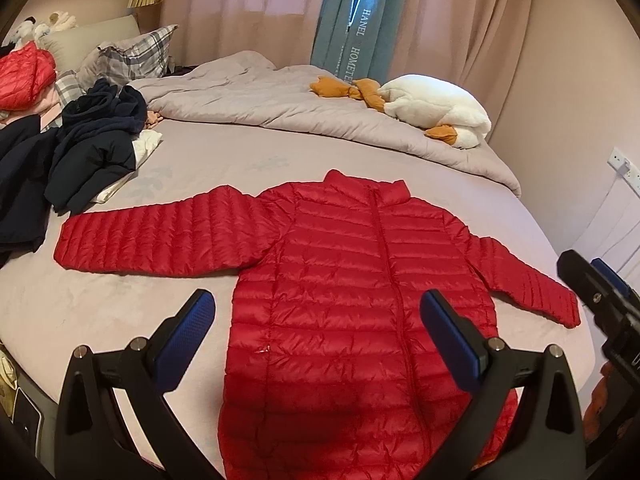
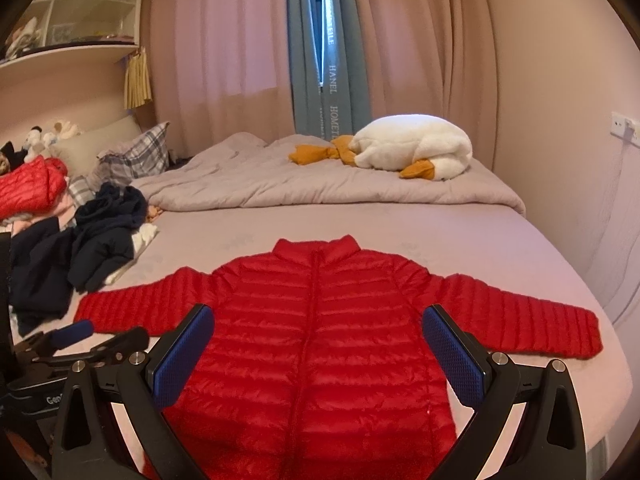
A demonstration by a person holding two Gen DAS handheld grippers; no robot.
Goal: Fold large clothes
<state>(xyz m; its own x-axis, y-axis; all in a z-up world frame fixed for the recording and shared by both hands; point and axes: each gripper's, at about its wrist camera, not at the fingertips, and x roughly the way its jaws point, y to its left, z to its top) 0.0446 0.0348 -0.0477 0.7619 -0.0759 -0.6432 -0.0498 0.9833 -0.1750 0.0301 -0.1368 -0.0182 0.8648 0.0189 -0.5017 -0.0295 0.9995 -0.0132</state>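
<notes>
One red jacket (image 2: 316,344), flat, collar pointing away

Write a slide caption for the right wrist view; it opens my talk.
Open right gripper above a red puffer jacket spread flat on the bed.

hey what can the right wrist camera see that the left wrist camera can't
Only the right wrist view shows the white shelf unit high on the wall, and the left gripper low at its left edge.

Only the left wrist view shows the right gripper at its right edge.

Both show the red puffer jacket spread flat on the bed with sleeves out, the dark clothes pile, the plush goose, the rumpled duvet, and each camera's own open fingers.
</notes>
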